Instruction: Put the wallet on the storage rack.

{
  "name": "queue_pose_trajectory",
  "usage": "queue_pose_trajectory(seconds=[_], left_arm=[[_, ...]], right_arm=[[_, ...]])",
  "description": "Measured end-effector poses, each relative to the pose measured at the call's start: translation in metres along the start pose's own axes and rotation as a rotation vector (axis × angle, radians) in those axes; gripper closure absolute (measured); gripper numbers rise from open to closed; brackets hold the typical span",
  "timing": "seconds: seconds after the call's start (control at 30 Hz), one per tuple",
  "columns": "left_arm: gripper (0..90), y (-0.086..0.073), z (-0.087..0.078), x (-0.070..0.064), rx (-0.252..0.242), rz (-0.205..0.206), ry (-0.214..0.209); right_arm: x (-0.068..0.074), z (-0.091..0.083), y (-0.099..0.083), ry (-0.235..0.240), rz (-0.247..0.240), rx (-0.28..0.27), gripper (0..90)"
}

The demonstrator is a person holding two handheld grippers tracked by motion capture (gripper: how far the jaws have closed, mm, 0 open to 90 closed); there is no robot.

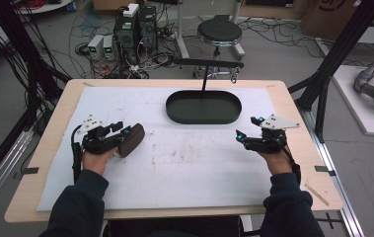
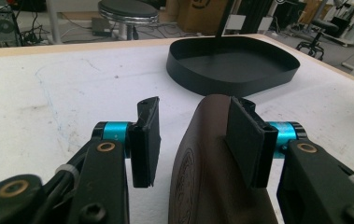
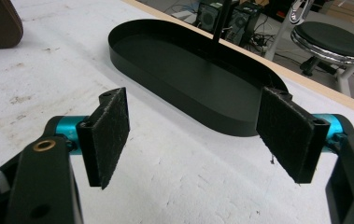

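The round embossed mark on the dark brown leather-like case (image 2: 212,172), which lies between the left gripper (image 2: 198,140)'s jaws, is too blurred to read, and the picture's bottom edge cuts the case off. It looks apart from one pad, though the case hides the contact at the other.

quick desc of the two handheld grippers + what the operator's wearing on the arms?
Both the left gripper and the right gripper have black bodies, cyan anodised collars, brass-coloured pivot bushings and a grey three-cornered plate on top. The fingers carry flat, black, rectangular felt-like pads. A black cable trails from each. Sleeves are dark navy and long.
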State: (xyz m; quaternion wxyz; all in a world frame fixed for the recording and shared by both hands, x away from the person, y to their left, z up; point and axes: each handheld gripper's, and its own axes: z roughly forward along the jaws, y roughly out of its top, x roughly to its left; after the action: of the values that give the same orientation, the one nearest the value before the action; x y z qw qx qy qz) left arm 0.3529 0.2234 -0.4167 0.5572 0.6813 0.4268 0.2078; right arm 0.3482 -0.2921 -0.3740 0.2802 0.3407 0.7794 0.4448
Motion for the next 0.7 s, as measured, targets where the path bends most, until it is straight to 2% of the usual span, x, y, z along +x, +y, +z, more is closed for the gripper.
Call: queue_pose_trajectory(seconds=[0.7], left_arm=[[52.0, 0.0009, -0.0014, -0.0016, -0.007, 0.012, 0.010]], right_arm=[[-0.0005, 0.0008, -0.0010, 0.001, 0.002, 0.005, 26.5]])
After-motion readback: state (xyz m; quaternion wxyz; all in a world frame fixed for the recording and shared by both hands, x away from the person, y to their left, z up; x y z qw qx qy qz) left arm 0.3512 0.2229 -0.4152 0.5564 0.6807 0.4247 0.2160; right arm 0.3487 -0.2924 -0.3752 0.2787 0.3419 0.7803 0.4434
